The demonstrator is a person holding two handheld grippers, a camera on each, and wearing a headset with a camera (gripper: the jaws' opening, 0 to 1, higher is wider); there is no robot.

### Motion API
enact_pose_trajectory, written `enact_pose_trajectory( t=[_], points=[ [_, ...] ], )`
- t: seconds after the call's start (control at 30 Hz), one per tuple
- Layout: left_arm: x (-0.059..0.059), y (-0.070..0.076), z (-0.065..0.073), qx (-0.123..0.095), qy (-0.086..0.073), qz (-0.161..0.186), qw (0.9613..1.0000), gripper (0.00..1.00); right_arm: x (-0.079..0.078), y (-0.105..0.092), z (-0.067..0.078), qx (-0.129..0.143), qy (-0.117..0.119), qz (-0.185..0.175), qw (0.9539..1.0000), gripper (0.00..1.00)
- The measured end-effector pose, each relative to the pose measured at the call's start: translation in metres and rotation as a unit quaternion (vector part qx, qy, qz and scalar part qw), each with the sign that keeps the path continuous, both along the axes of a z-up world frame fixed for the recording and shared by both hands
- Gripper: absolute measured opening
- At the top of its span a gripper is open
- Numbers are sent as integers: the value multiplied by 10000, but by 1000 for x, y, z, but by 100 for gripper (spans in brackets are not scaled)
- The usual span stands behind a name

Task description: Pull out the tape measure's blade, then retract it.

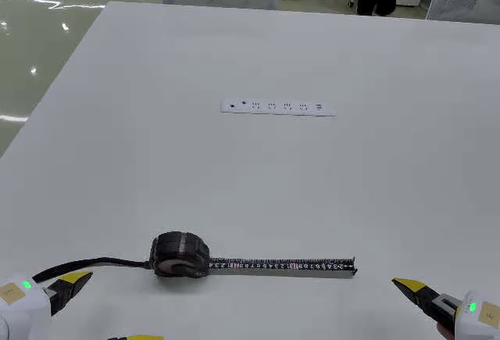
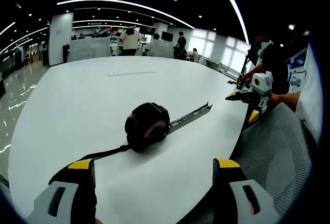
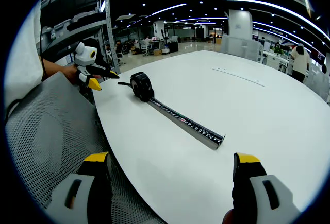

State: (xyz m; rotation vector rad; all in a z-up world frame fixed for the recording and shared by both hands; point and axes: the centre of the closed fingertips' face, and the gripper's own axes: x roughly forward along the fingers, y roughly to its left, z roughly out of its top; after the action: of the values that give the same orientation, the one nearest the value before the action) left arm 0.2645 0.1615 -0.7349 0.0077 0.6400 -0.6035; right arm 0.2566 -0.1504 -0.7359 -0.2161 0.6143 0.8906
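Observation:
A black tape measure (image 1: 180, 255) lies on the white table near its front edge, its blade (image 1: 283, 266) pulled out to the right and lying flat. A black strap trails left from the case. My left gripper (image 1: 101, 309) is open at the lower left, a little short of the case (image 2: 147, 126). My right gripper (image 1: 414, 309) is open at the lower right, just past the blade's hooked end (image 3: 218, 139). Neither gripper touches the tape (image 3: 142, 85). The right gripper (image 2: 248, 105) appears in the left gripper view, and the left gripper (image 3: 98, 79) in the right one.
A white power strip (image 1: 277, 107) lies mid-table, well beyond the tape. The table's left edge (image 1: 55, 82) runs diagonally over a glossy floor. A grey mesh chair back (image 3: 46, 131) sits below the table edge. People stand in the background office.

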Motion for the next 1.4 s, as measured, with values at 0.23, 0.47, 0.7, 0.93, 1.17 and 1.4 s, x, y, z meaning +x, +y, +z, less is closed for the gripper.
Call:
enact_pose_trajectory(
  t=[0.23, 0.47, 0.7, 0.93, 1.17, 1.4],
  points=[
    [8, -1, 0, 80, 83, 3, 9999, 91, 2, 3, -1, 15, 17, 37, 10000, 92],
    [12, -7, -2, 153, 167, -29, 9997, 90, 3, 5, -2, 41, 35, 49, 10000, 92],
    [18, -14, -1, 189, 237, -62, 9995, 90, 5, 6, -1, 80, 46, 72, 9999, 90],
    [23, -23, 3, 127, 315, -94, 9994, 90, 8, 5, -1, 124, 54, 95, 9999, 90],
    [29, -32, 3, 207, 423, -170, 9987, 84, 10, 5, -1, 206, 55, 105, 9997, 89],
    [36, -38, 0, 234, 652, -88, 9976, 84, 11, 4, 0, 274, 38, 59, 9996, 89]
  ],
)
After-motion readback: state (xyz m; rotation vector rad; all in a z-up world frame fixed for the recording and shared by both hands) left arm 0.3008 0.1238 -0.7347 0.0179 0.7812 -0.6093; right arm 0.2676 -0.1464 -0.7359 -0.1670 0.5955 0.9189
